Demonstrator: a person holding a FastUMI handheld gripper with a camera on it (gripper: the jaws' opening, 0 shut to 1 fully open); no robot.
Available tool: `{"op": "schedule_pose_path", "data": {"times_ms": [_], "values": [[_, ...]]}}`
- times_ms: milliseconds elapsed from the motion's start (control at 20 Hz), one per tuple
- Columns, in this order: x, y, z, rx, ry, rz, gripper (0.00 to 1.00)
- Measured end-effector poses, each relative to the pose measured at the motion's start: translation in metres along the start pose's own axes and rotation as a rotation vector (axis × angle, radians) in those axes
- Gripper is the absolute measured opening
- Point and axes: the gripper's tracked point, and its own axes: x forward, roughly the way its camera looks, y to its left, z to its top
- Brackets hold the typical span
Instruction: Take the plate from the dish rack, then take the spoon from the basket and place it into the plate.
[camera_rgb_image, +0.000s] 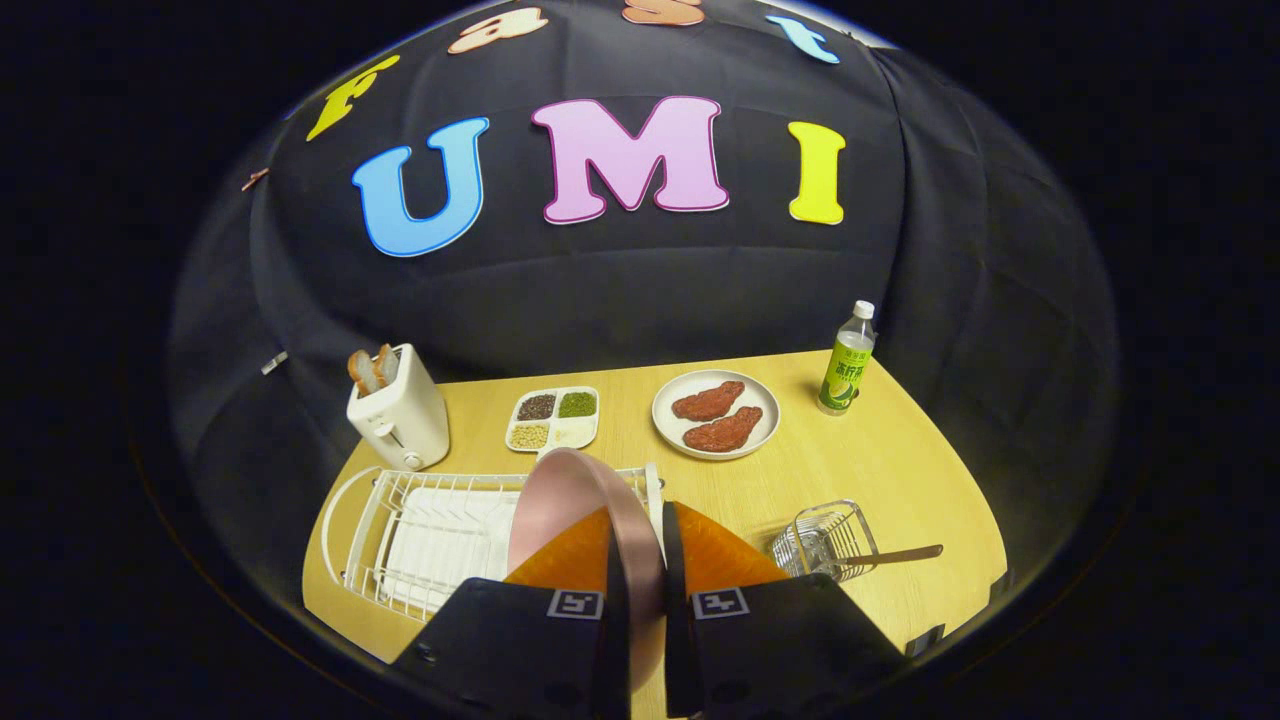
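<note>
Gripper view: the tongs (637, 545) are pinching the pink plate (570, 500), one finger on each face of its near rim, so the plate stands on edge at the right end of the white dish rack (400, 540). Whether its lower edge rests in the rack's slots or has cleared them cannot be told.

The risks, as I judge them: the grip sits on a thin rim, so the plate could pivot or slip out if it is swung quickly. If its lower edge is in the wires, a sideways pull could catch it and drag the light rack across the counter (880, 450). Just right of the fingers is the wire basket (822, 540) with the wooden spoon (890, 555) lying out of it to the right; laying the plate down on that side could knock either.

Hidden: the lower part of the plate behind the fingers, the spoon's bowl inside the basket, and the near strip of counter under the tongs' body.
</note>
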Motion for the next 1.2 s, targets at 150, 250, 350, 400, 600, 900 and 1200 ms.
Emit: {"op": "schedule_pose_path", "data": {"times_ms": [150,250,350,400,600,900,1200], "values": [[-0.032,-0.017,-0.009,-0.005,0.002,0.069,0.17],[-0.054,-0.028,-0.024,0.022,0.033,0.125,0.17],[-0.072,-0.044,-0.045,0.032,0.073,0.178,0.17],[-0.080,-0.055,-0.059,0.033,0.093,0.196,0.17],[-0.091,-0.104,-0.111,0.062,0.171,0.219,0.17],[-0.060,-0.147,-0.164,0.106,0.285,0.293,0.17],[-0.018,-0.157,-0.200,0.068,0.363,0.381,0.18]]}}
